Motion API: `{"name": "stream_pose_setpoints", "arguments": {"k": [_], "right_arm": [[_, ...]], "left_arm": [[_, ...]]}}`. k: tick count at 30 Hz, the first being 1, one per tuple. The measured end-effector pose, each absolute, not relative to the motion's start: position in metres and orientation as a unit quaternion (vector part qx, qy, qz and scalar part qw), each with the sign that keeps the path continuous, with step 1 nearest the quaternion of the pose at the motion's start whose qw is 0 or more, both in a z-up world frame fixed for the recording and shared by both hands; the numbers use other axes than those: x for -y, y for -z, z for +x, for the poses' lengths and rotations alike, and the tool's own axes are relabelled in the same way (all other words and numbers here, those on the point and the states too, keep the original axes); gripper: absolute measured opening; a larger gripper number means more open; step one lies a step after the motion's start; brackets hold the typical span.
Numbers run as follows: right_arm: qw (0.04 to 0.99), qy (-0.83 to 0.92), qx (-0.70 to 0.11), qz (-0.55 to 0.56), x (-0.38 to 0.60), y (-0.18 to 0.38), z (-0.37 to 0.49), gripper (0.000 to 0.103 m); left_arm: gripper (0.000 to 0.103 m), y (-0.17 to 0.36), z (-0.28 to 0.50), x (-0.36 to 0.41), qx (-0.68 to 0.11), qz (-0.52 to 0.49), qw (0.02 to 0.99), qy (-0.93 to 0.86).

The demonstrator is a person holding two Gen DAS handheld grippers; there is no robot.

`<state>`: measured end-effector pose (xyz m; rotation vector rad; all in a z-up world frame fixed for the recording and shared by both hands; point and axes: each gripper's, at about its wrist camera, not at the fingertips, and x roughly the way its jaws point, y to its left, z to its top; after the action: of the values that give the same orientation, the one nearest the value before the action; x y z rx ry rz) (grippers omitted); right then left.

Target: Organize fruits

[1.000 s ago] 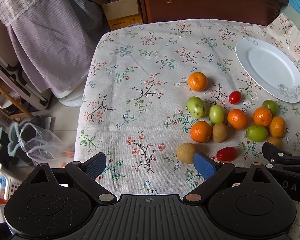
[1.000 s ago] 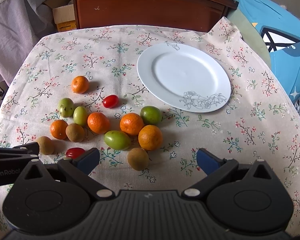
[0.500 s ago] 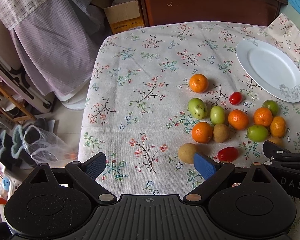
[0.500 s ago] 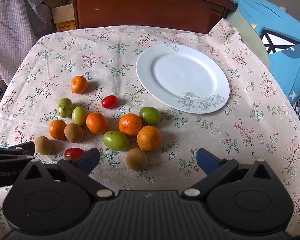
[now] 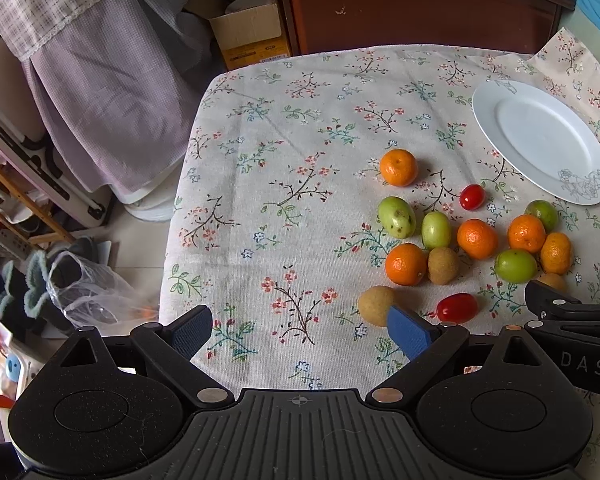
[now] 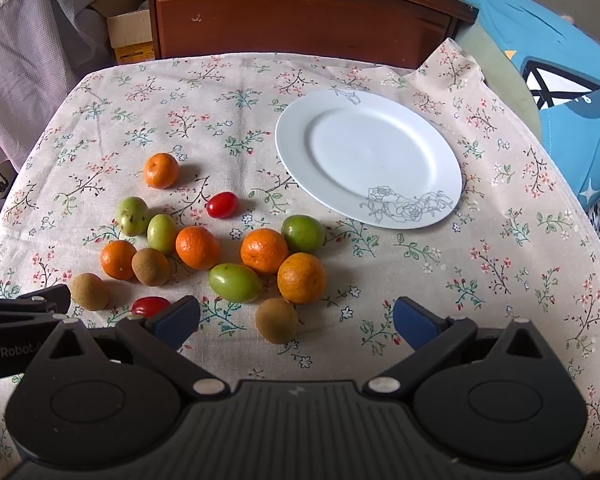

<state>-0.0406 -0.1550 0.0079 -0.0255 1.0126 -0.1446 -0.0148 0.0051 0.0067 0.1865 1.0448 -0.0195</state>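
Fruit (image 6: 236,282) loose mid-table (image 6: 500,280), plate (image 6: 440,152) bare.
Both grippers, left (image 5: 300,330) and right (image 6: 296,318), hover wide, holding nothing; a nudged kiwi (image 6: 277,320) could roll off the near edge.

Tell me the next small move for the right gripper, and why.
Probably lower the right gripper onto the kiwi just ahead of it. Its jaws are open and empty, that kiwi lies nearest between the fingers, the plate holds nothing yet, and all the fruit sits loose on the tablecloth. The left gripper is open too, hovering off to the side.
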Motion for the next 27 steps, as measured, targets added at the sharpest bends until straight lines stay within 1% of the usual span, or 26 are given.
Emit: {"name": "stream_pose_setpoints", "arguments": {"k": [27], "right_arm": [[0.873,0.07,-0.482,-0.011,0.1558,-0.0089,-0.0415,0.102]], "left_arm": [[0.095,-0.0068,-0.0171,-0.0004,-0.496,0.095,0.863,0.013]]}}
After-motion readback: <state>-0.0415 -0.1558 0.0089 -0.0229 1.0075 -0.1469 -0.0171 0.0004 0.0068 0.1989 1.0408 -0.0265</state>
